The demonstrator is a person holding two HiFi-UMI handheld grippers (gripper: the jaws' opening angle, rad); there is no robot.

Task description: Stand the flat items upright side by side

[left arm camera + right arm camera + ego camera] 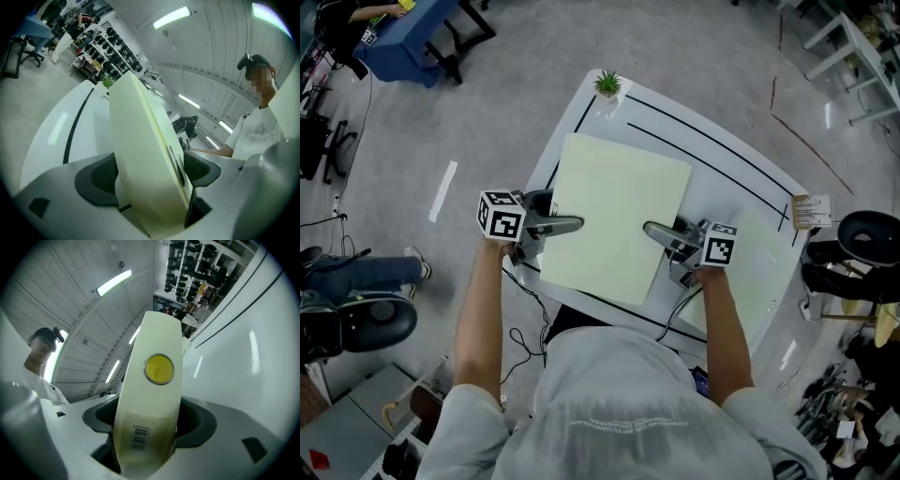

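A pale green flat folder (614, 220) is held up over the white table (722, 159), its broad face toward the head camera. My left gripper (572, 225) is shut on its left edge and my right gripper (652, 230) on its right edge. In the left gripper view the folder's (140, 154) open edge fills the gap between the dark pads (101, 176) of my left gripper (150, 173). In the right gripper view its spine (154, 394), with a yellow disc and a barcode, sits between the jaws of my right gripper (150, 420). A second pale green flat item (764, 267) lies flat on the table at right.
A small potted plant (607, 84) stands at the table's far corner. A brown card box (811, 211) sits at the right edge. A black chair (867, 239) is beside the table at right, and a seated person's legs (356, 272) at left.
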